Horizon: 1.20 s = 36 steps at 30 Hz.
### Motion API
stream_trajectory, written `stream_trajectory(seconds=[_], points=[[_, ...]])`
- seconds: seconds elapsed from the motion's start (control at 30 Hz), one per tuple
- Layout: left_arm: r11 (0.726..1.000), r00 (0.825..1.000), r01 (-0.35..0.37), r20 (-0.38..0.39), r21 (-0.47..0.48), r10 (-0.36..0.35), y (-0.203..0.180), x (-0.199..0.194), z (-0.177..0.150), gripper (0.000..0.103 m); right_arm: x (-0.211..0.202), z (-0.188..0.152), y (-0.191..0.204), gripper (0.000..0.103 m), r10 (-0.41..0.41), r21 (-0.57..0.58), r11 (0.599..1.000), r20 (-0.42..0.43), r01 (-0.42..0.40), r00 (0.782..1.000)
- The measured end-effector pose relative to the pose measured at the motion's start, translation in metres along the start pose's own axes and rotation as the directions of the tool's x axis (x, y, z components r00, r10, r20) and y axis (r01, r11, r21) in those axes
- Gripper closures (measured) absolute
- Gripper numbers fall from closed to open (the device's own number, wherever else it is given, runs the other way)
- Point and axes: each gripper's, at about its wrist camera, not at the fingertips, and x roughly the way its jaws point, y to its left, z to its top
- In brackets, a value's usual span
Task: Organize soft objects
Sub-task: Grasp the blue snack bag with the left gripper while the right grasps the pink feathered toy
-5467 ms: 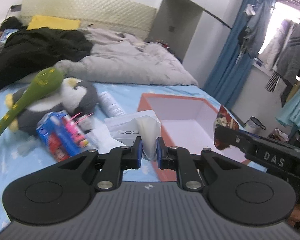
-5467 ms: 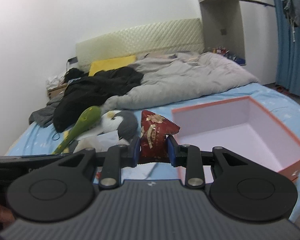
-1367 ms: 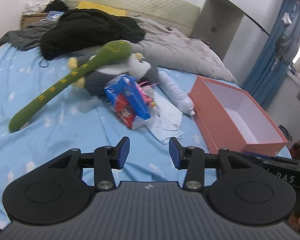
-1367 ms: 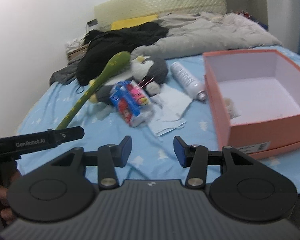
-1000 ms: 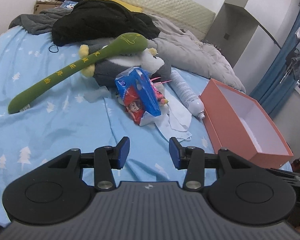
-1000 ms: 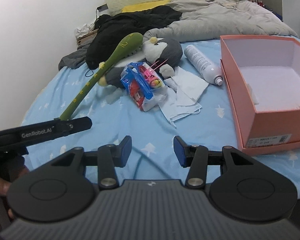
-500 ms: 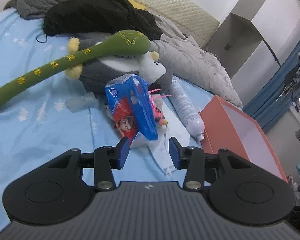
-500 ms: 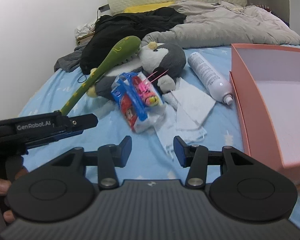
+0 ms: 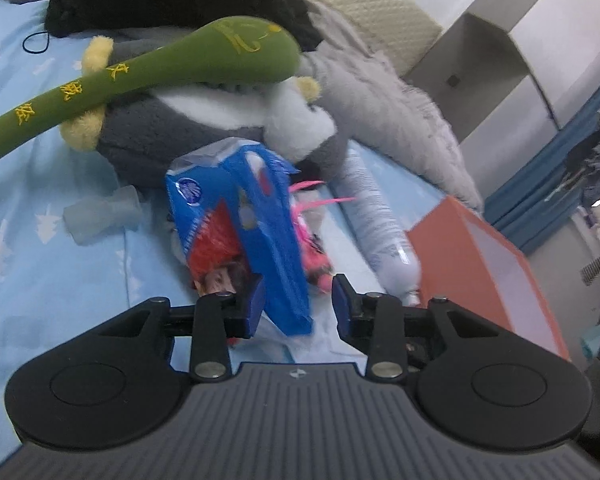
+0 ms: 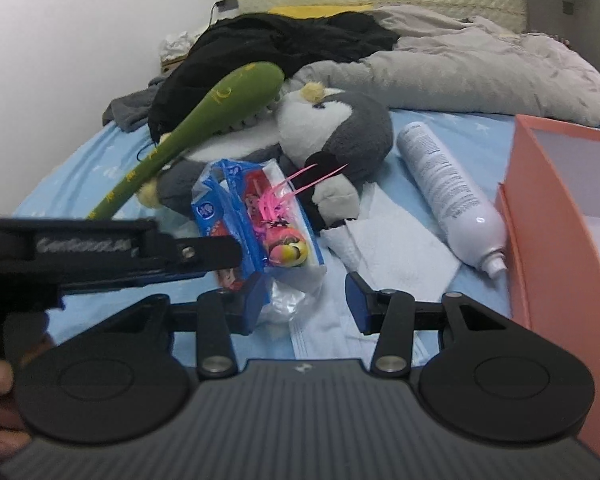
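A blue and red tissue pack point(image 9: 240, 232) lies on the blue bedsheet in front of a grey penguin plush point(image 9: 204, 120) with a long green plush stick point(image 9: 148, 68) across it. My left gripper point(image 9: 296, 304) is open, its jaws on either side of the pack's near end. In the right wrist view the pack point(image 10: 256, 216), the penguin point(image 10: 336, 128) and the green stick point(image 10: 204, 120) show too. My right gripper point(image 10: 306, 300) is open and empty just short of the pack. The left gripper comes in from the left in that view.
An orange box point(image 10: 560, 216) with a pale inside stands at the right, also in the left wrist view point(image 9: 484, 264). A white spray bottle point(image 10: 448, 192) and white tissues point(image 10: 396, 248) lie between it and the penguin. Black clothes point(image 10: 276, 44) and a grey duvet point(image 10: 480, 72) lie behind.
Both grippers have let go of the items they held earlier and moved in toward the tissue pack. The left gripper's open jaws now straddle its near end.
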Motion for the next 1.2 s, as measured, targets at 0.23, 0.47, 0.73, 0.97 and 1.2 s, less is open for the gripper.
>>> stream_trajectory(seconds=[0.23,0.47,0.73,0.97,1.2], points=[[0.999,0.999,-0.03,-0.038,-0.04,0.029,0.012,0.029,0.01,0.066,0.03,0.003,0.001,0.056,0.019,-0.031,0.999,-0.014,-0.019,1.0],[0.998,0.998,-0.033,-0.049,-0.052,0.03,0.019,0.039,0.014,0.087,0.045,0.009,0.007,0.059,0.025,-0.089,0.996,-0.013,-0.026,1.0],[0.997,0.999,-0.02,-0.036,-0.076,0.017,0.022,0.034,0.012,0.096,0.047,0.008,0.014,0.073,0.049,-0.134,0.99,-0.002,-0.049,0.999],[0.999,1.0,-0.021,-0.006,-0.036,0.02,0.013,0.01,0.012,0.101,0.026,0.009,0.015,0.075,0.032,-0.143,0.989,0.012,-0.03,0.999],[0.999,1.0,-0.009,-0.005,-0.041,0.009,0.012,-0.012,0.004,0.102,-0.007,-0.001,0.016,0.075,-0.003,-0.123,0.992,0.022,0.005,1.0]])
